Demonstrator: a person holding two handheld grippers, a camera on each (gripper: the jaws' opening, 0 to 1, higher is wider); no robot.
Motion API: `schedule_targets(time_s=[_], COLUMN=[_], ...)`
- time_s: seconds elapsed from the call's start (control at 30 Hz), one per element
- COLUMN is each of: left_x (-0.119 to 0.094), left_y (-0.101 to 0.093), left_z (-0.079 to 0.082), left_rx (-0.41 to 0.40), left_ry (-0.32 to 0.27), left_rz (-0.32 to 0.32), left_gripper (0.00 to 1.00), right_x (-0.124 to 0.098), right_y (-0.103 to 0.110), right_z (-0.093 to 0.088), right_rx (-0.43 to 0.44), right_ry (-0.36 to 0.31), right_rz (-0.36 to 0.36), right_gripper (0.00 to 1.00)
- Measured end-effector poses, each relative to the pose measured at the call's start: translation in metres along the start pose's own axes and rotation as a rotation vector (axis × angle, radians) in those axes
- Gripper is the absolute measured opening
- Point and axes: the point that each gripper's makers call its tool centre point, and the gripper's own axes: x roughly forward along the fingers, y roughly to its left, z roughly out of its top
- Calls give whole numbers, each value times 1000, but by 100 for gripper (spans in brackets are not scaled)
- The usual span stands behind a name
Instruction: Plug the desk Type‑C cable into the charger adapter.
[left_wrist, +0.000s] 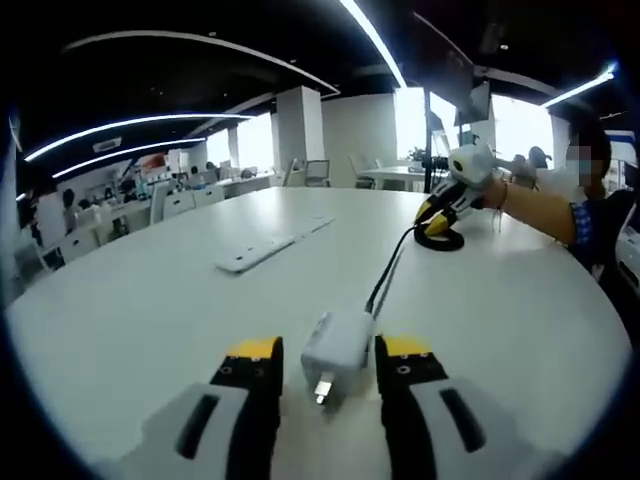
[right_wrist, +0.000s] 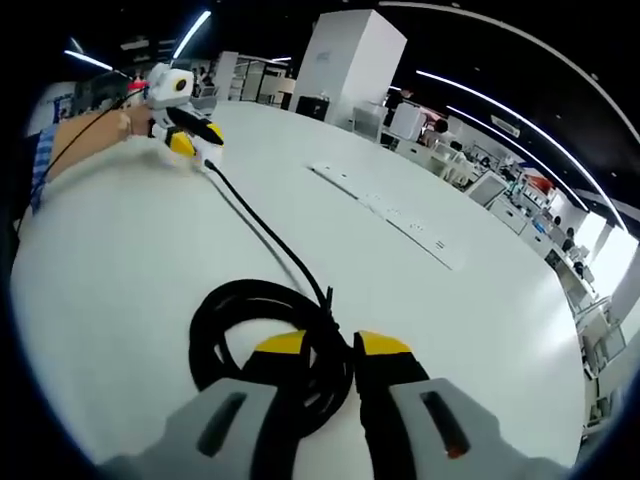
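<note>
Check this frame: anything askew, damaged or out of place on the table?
Nothing stands out. The white charger adapter lies flat between the left claw jaws, with the black cable running from it. The cable's coil rests untangled at the right claw. A white power strip lies nearby.

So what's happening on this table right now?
A person is working at a white table with a gripper in each hand. The left gripper brackets a white charger adapter, its jaws on either side, with a black cable running from it. The right gripper is down on the coiled part of that cable. A white power strip lies nearby, untouched.
</note>
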Motion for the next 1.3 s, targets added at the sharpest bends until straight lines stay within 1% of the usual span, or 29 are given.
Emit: schedule_targets(time_s=[0.17, 0.2, 0.3, 0.37, 0.4, 0.43, 0.47, 0.5, 0.53, 0.57, 0.6, 0.63, 0.67, 0.73, 0.8, 0.83, 0.87, 0.9, 0.93, 0.97, 1.03, 1.17, 1.2, 1.27, 1.3], left_x=[-16, -22, -43, -60, -69, -75, -85, -95, -99, -108, -115, -120, -128, -137, -145, -148, -150, -156, -159, -162, -170, -191, -195, -201, -203], left_y=[-7, -12, -24, -25, -26, -27, -31, -37, -41, -47, -52, -55, -60, -69, -76, -78, -78, -83, -86, -93, -100, -105, -105, -110, -110], left_z=[32, 40, 77, 97, 104, 108, 114, 117, 116, 119, 122, 123, 127, 130, 131, 130, 130, 127, 126, 125, 125, 127, 127, 125, 124], left_rx=[22, 48, 52, 45, 41, 41, 44, 54, 87, 170, 227, 256, 287, 281, 240, 220, 213, 193, 191, 185, 167, 169, 173, 190, 190], left_ry=[-52, -65, -192, -259, -282, -288, -296, -288, -269, -253, -252, -254, -262, -283, -299, -304, -305, -309, -313, -323, -347, -407, -416, -423, -425], left_rz=[39, 37, 37, 93, 119, 134, 164, 192, 207, 247, 281, 306, 349, 362, 368, 375, 379, 388, 386, 377, 383, 453, 468, 500, 506], left_gripper=[41, 41, 43, 45, 45, 45, 46, 48, 51, 54, 54, 54, 54, 54, 55, 57, 62, 65, 67, 67, 68, 70, 71, 73, 74], right_x=[-1, -1, -4, -6, -6, -7, -8, -10, -11, -13, -14, -15, -18, -24, -31, -35, -41, -46, -51, -61, -78, -111, -117, -136, -143], right_y=[-1, -2, -3, -2, -1, -2, -1, -1, 0, 0, 1, 1, 0, -3, -6, -7, -7, -8, -7, -5, 3, 21, 25, 36, 41], right_z=[-1, 0, 2, 2, 2, 2, 1, 0, 0, 1, 2, 3, 6, 14, 22, 25, 29, 32, 36, 43, 55, 70, 73, 82, 83], right_rx=[11, 11, 9, 14, 17, 19, 26, 33, 35, 35, 33, 33, 35, 50, 67, 73, 77, 81, 81, 78, 41, -7, -9, -10, -20], right_ry=[1, 2, -2, -6, -5, -5, -5, -8, -12, -22, -30, -35, -50, -93, -129, -142, -157, -172, -186, -221, -275, -355, -374, -438, -459], right_rz=[-12, -13, -15, -21, -26, -30, -39, -45, -48, -52, -55, -58, -67, -91, -104, -110, -119, -128, -134, -137, -130, -129, -128, -124, -126], right_gripper=[18, 18, 18, 19, 19, 19, 20, 20, 20, 20, 20, 20, 20, 20, 20, 20, 20, 20, 20, 20, 20, 21, 22, 23, 24])
